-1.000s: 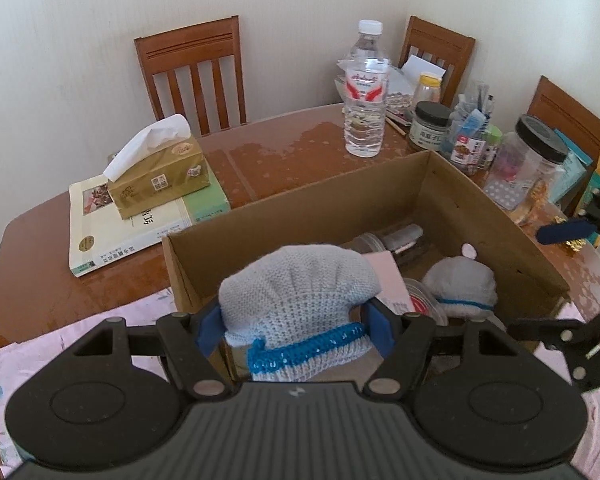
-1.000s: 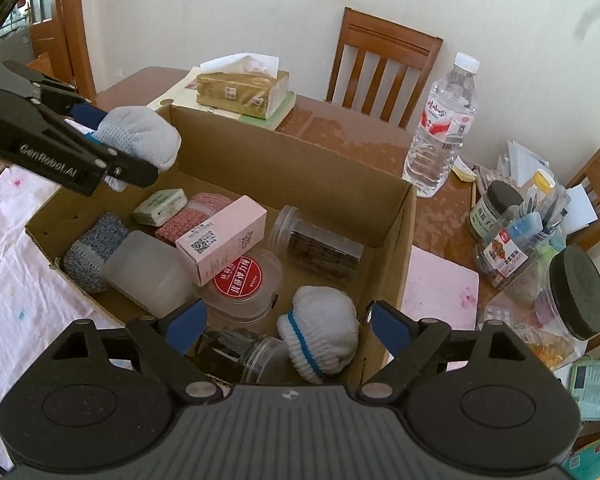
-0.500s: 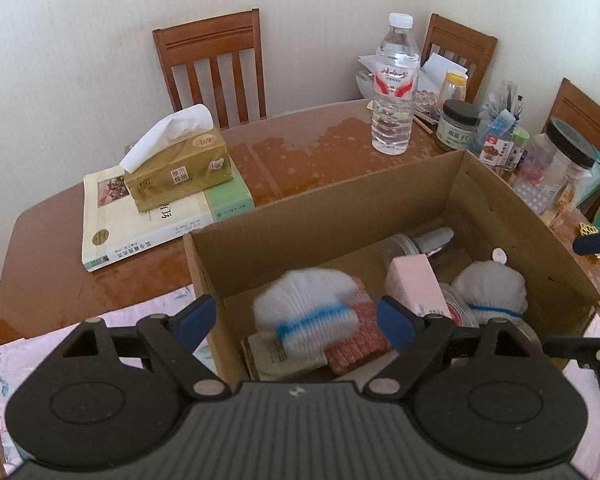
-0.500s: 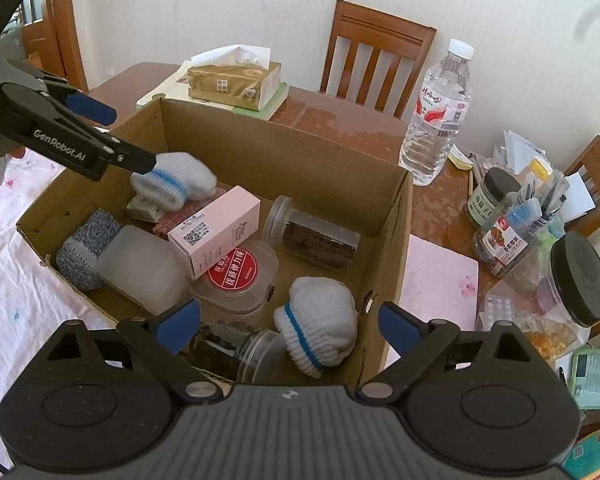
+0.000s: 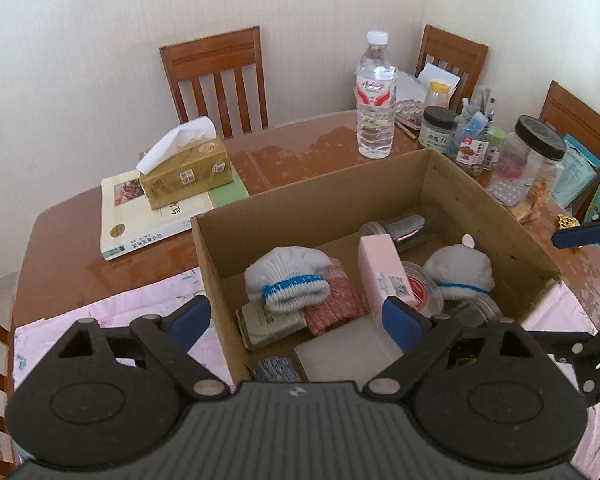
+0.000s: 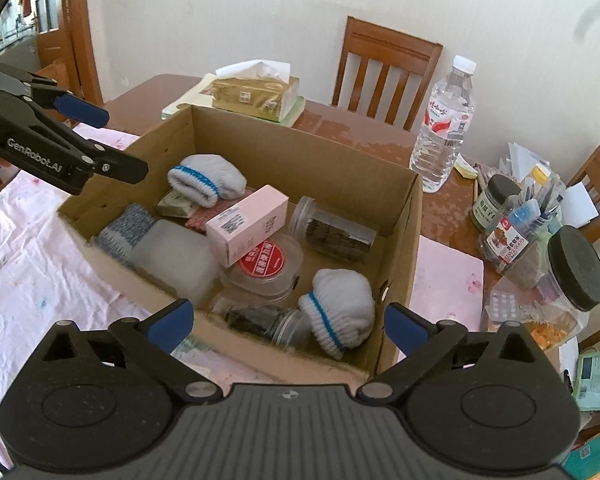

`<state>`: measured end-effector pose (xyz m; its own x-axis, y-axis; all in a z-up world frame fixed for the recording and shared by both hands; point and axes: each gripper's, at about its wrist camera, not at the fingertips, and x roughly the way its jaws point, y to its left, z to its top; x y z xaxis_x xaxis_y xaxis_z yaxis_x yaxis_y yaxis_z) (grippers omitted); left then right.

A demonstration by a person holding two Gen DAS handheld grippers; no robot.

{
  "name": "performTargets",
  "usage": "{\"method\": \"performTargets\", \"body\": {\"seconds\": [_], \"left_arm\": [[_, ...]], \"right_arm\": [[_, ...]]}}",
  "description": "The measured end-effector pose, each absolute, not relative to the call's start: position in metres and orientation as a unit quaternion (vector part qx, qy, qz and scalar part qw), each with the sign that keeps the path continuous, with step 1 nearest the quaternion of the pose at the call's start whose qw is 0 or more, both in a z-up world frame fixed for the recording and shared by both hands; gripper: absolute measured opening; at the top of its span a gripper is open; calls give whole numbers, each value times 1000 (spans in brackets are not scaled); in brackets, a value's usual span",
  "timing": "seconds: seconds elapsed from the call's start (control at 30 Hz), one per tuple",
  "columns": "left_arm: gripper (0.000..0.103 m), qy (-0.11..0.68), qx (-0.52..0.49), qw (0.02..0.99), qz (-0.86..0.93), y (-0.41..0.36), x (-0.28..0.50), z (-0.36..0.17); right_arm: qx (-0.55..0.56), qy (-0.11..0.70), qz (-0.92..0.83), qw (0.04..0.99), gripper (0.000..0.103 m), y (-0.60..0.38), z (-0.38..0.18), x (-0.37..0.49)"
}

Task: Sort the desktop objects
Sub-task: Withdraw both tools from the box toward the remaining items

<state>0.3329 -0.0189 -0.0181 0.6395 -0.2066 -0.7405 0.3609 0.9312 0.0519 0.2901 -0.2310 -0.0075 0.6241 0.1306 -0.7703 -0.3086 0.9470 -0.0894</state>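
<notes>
An open cardboard box (image 5: 308, 208) (image 6: 400, 240) stands on the wooden table. Inside lies a rolled white sock with a blue band (image 5: 286, 276) (image 6: 206, 180), resting on a green packet and a red cloth. A second such sock (image 5: 460, 270) (image 6: 340, 312) sits at the other end. A pink carton (image 5: 382, 272) (image 6: 248, 224), jars and a red-lidded tub (image 6: 266, 262) also lie in the box. My left gripper (image 5: 296, 320) (image 6: 112, 144) hovers open and empty above the box's near-left edge. My right gripper (image 6: 286, 322) is open and empty over the near wall.
A tissue box (image 5: 186, 174) sits on a book (image 5: 148, 216) behind the cardboard box. A water bottle (image 5: 375, 98), jars, a pen holder (image 5: 474, 140) and a black-lidded jar (image 5: 534, 160) crowd the far right. Wooden chairs ring the table. A pink floral cloth (image 6: 24, 256) covers the near side.
My left gripper opened and let go of the white sock, which dropped into the box onto the packet and red cloth. The left gripper then pulled back and up. The right gripper stayed open.
</notes>
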Motion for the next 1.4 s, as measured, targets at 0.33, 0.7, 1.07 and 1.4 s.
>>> {"method": "performTargets", "body": {"seconds": [0.33,0.7,1.07,1.4], "left_arm": [[93,390,88,905,-145,-24,268,-21],[93,416,77,895,-138,-38,237,-48],[93,434,69,887,-137,-65,226,-71],[93,451,71,878,-142,-84,225,-85]], "right_arm": [[-86,428,115,892,103,-229,-30,234],[-44,449,82,889,103,-244,-50,203],[-34,452,63,889,103,-263,-58,187],[-44,461,86,882,103,-266,-67,182]]}}
